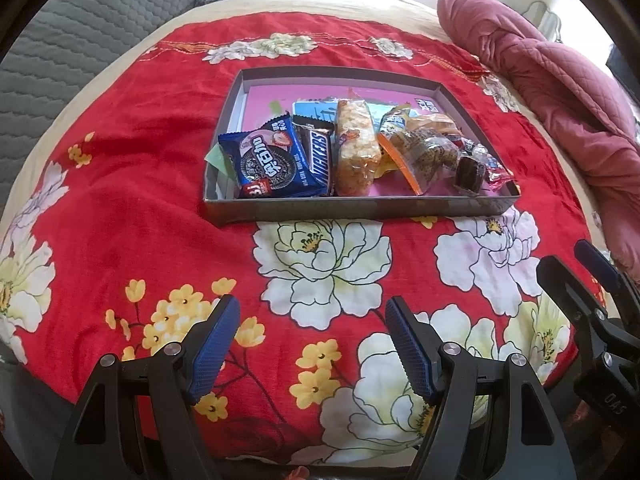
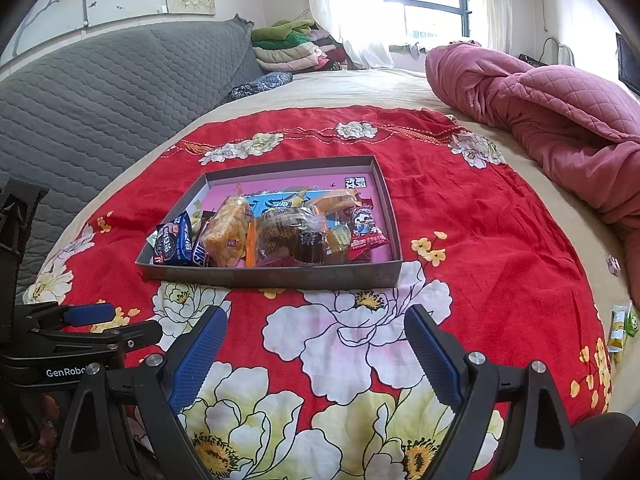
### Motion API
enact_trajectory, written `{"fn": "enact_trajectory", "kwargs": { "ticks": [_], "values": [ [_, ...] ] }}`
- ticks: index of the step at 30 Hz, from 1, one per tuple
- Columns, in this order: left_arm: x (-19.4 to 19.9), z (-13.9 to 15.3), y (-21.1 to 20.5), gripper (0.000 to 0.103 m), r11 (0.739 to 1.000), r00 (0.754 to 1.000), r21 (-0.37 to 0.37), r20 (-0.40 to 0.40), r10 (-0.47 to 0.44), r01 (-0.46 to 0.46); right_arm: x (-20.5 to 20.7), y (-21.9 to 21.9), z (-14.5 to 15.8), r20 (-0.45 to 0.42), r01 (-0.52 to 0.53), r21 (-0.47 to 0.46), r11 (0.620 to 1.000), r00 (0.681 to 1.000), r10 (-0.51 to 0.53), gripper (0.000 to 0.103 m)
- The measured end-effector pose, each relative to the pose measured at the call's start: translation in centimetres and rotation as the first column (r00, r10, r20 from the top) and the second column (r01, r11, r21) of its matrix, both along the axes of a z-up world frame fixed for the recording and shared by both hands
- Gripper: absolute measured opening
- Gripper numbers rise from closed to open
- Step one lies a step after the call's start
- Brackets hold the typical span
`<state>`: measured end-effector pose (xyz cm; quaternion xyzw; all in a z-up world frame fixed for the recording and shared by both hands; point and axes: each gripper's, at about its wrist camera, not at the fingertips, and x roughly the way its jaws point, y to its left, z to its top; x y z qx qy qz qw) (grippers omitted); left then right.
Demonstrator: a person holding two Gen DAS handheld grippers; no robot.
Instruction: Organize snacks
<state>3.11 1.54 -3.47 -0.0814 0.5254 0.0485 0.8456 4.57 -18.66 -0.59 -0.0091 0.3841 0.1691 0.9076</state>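
Snacks in crinkly plastic wrappers lie gathered in a shallow grey cardboard box lid (image 1: 352, 210) on the red flowered bedspread (image 1: 132, 184). From the left wrist view, a blue Oreo packet (image 1: 272, 164) sits at the lid's left, a brown Snickers bar (image 1: 318, 156) touching it, then a clear-wrapped pale rice cracker bar (image 1: 356, 152) and a heap of small see-through packets (image 1: 432, 144) to the right. The left gripper (image 1: 312, 344) hangs near the bedspread's front edge, fingers spread wide with nothing between them.

From the right wrist view, the same lid shows its crowded front half and bare pink back. The right gripper (image 2: 316, 354) also stands wide and empty, with the left gripper just beside it. Far right, near the bed's edge, a few small green and yellow packets (image 2: 620, 332) lie outside the lid, possibly more snacks, though they are too small to be sure. Most of the sorting looks done; those strays may remain.
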Motion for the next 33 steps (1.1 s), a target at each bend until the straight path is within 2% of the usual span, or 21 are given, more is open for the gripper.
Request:
{"fn": "enact_trajectory", "kwargs": {
  "ticks": [22, 28, 33],
  "values": [
    [0.6, -0.5, 0.6, 0.076, 1.000, 1.000, 0.017, -0.011, 0.017, -0.017, 0.1, 0.0, -0.3, -0.007, -0.007, 0.004, 1.000, 1.000, 0.007, 0.090],
    [1.1, -1.1, 0.5, 0.076, 1.000, 1.000, -0.005, -0.017, -0.012, 0.012, 0.5, -0.2, -0.5, -0.015, -0.009, 0.017, 1.000, 1.000, 0.009, 0.090],
    [2.7, -1.0, 3.5, 0.076, 0.999, 0.999, -0.024, 0.026, 0.031, -0.030, 1.5, -0.9, -0.9, -0.027, 0.007, 0.047, 0.999, 1.000, -0.006, 0.090]
  ]
}}
